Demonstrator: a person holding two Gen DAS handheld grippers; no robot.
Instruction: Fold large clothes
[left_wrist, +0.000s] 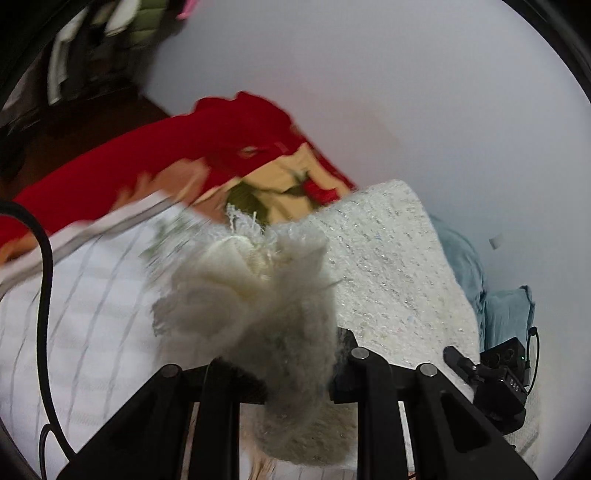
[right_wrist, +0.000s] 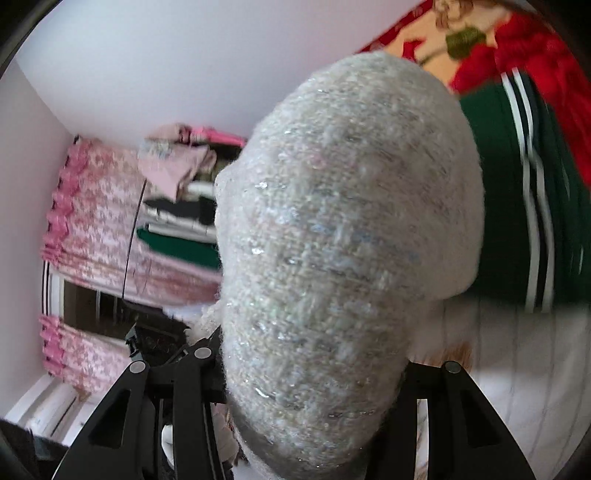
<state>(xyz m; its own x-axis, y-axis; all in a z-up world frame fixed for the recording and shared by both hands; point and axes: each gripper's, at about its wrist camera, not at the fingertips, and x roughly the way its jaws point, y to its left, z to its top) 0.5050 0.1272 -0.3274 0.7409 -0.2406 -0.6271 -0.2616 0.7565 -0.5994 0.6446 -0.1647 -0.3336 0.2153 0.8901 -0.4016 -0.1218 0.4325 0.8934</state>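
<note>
The left gripper (left_wrist: 299, 380) is clamped on a bunched wad of the fuzzy white knit garment (left_wrist: 391, 266), which rises between its fingers (left_wrist: 373, 384) and stretches away beyond the right one, toward the other gripper (left_wrist: 495, 373). Past the fingertips lies a red floral blanket (left_wrist: 207, 147) (blurred); left of the fingers, white striped bedding (left_wrist: 85, 306)

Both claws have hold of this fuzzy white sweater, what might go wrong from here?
1. The left claw pinches only a bunched, frayed edge of the white sweater; it may slip out.
2. The right claw grips a thick wad, so the fold could come out lumpy.
3. The red floral blanket and green striped garment lie close by and could snag.
</note>
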